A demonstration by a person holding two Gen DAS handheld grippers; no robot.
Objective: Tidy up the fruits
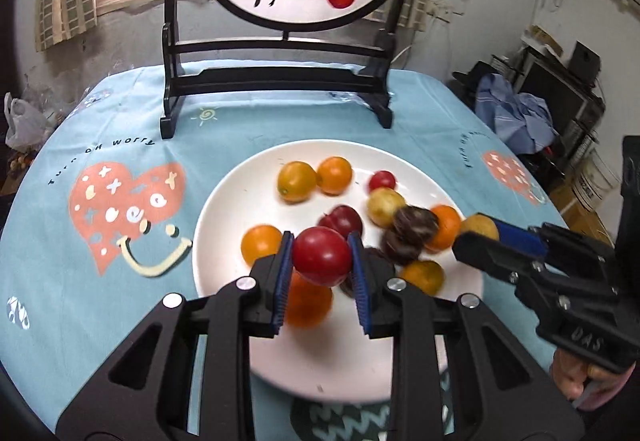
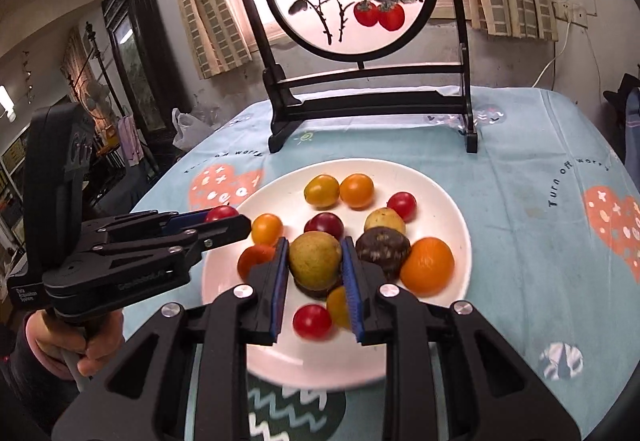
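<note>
A round red tomato is pinched between the left gripper's blue pads above the white round ceramic plate. A yellow-green pear-like fruit is clamped in the right gripper over the same plate, which sits on a light blue printed tablecloth.

Left claw, right claw: both clamped.

Both grippers, left gripper and right gripper, are matte black with ribbed blue pads. Silver screws dot the linkages. Bare-skinned hand on the handle.
</note>
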